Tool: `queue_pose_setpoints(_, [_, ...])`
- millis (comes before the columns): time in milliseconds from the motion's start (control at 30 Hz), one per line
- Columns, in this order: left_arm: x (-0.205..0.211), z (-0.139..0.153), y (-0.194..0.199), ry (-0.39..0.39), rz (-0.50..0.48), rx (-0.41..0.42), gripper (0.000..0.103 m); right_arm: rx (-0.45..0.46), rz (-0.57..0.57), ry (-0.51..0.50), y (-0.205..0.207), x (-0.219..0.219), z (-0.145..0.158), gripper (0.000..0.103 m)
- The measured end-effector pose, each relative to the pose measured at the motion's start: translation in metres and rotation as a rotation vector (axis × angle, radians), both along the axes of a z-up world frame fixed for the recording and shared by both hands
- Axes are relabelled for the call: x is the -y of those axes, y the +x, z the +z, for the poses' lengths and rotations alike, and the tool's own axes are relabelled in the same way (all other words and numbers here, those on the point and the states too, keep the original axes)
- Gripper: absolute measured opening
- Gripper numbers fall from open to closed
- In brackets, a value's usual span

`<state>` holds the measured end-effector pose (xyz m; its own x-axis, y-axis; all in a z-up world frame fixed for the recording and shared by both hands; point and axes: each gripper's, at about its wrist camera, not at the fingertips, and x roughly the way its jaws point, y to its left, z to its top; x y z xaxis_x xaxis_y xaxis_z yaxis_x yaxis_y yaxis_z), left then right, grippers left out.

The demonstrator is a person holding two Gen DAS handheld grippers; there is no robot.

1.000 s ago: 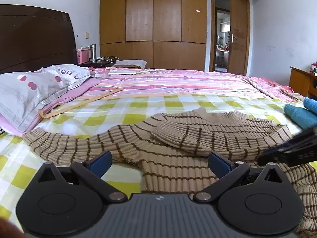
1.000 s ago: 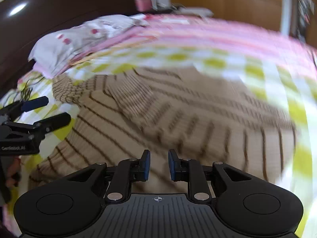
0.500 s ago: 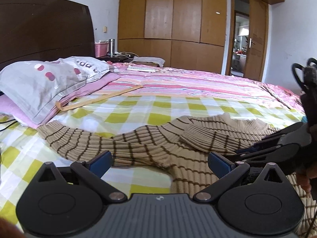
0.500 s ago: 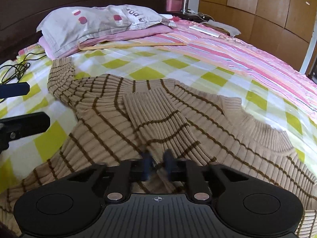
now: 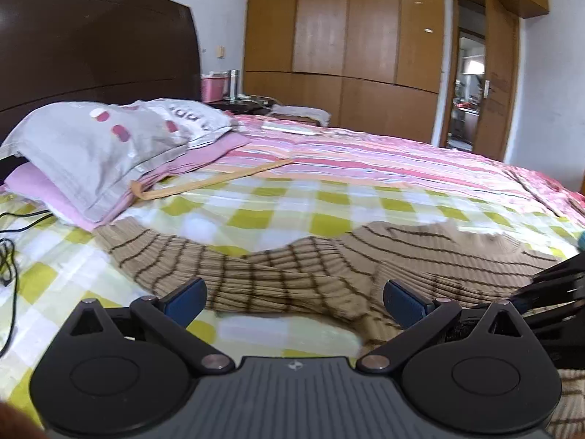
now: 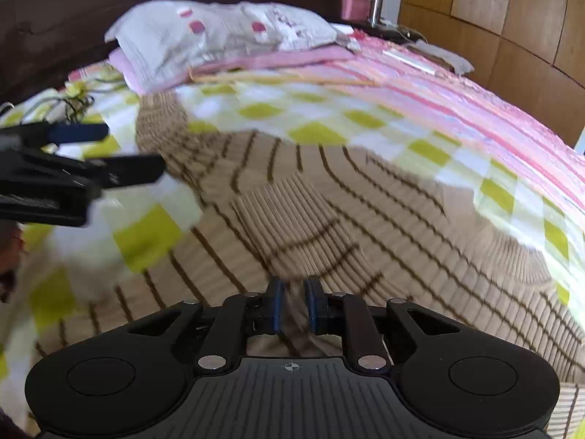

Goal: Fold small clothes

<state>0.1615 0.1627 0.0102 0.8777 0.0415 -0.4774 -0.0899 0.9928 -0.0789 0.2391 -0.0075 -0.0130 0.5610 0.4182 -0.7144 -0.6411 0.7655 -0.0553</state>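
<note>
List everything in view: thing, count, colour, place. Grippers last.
sweater: one, tan with brown stripes, flat on the bed, one sleeve folded over its body
bedspread: one, yellow-white check and pink stripes
pillow: one, grey with pink spots, by the headboard
headboard: one, dark brown
wardrobe: one, wooden, far wall
cable: one, black, bed's left edge
left gripper: open, above the sweater
right gripper: nearly closed, fabric between its fingers

Both wrist cameras ride low over the bed (image 5: 292, 197), facing its headboard end. Each frames the same striped sweater (image 6: 365, 201) close up.
</note>
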Motion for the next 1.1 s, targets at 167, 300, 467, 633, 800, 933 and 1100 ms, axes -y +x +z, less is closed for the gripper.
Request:
queue_pose_setpoints(167, [-0.031,-0.002,0.011,-0.025,0.104,-0.02,0.103,-0.014,-0.021,0.08,0.0,-0.002,0.01,0.017])
queue_pose_setpoints(300, [-0.066,-0.002,0.024,-0.058,0.215,-0.027,0.103,-0.002,-0.003,0.117,-0.003,-0.01,0.014,0.017])
queue_pose_setpoints(467, [-0.112,-0.018,0.044,-0.16,0.323,-0.087,0.092,-0.004,0.012,0.169,-0.005,-0.017,0.019,0.017])
queue_pose_setpoints(633, [-0.143,-0.038,0.056,-0.344,0.359,-0.146,0.072,-0.016,0.015,0.212,-0.004,-0.023,0.02,0.017])
queue_pose_setpoints(800, [-0.149,-0.044,0.065,-0.393,0.366,-0.146,0.071,-0.019,0.018,0.239,-0.003,-0.027,0.02,0.017])
queue_pose_setpoints(933, [-0.15,-0.046,0.075,-0.402,0.364,-0.145,0.071,-0.017,0.03,0.253,-0.004,-0.03,0.022,0.017])
queue_pose_setpoints(1100, [-0.148,-0.047,0.079,-0.367,0.364,-0.136,0.055,-0.012,0.03,0.256,-0.002,-0.034,0.025,0.017])
